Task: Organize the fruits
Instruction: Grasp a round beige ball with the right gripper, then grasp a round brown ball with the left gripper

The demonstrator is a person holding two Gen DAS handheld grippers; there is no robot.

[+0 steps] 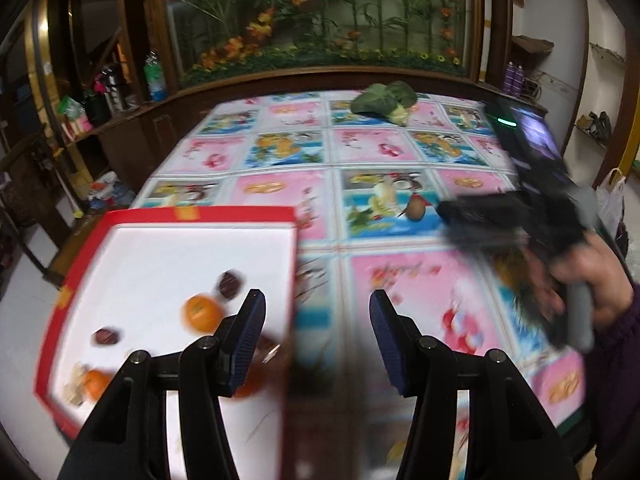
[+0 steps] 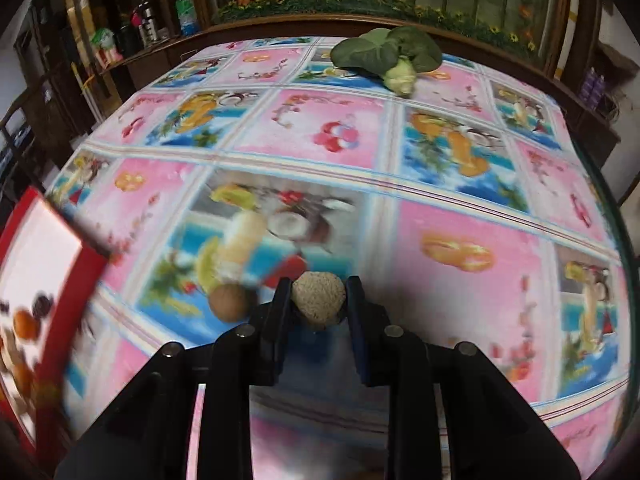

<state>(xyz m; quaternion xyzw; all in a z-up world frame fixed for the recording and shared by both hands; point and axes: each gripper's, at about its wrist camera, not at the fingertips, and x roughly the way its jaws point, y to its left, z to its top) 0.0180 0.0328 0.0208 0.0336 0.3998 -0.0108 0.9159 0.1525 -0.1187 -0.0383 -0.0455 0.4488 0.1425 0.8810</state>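
Note:
My left gripper (image 1: 318,312) is open and empty, just above the right edge of a red-rimmed white box (image 1: 200,214). In the box lie an orange (image 1: 202,312), another orange (image 1: 94,384) and dark round fruits (image 1: 230,284). My right gripper (image 2: 319,300) is shut on a rough beige round fruit (image 2: 318,298), held above the tablecloth. A brown kiwi (image 2: 230,302) lies on the cloth just left of it; it also shows in the left wrist view (image 1: 416,207). The right gripper shows blurred in the left wrist view (image 1: 452,210). The box edge shows in the right wrist view (image 2: 68,280).
A leafy green vegetable (image 2: 388,54) lies at the far side of the table (image 2: 480,300), which has a colourful fruit-print cloth. Wooden shelves with bottles (image 1: 154,76) stand at the far left, a glass cabinet with plants (image 1: 320,12) behind the table.

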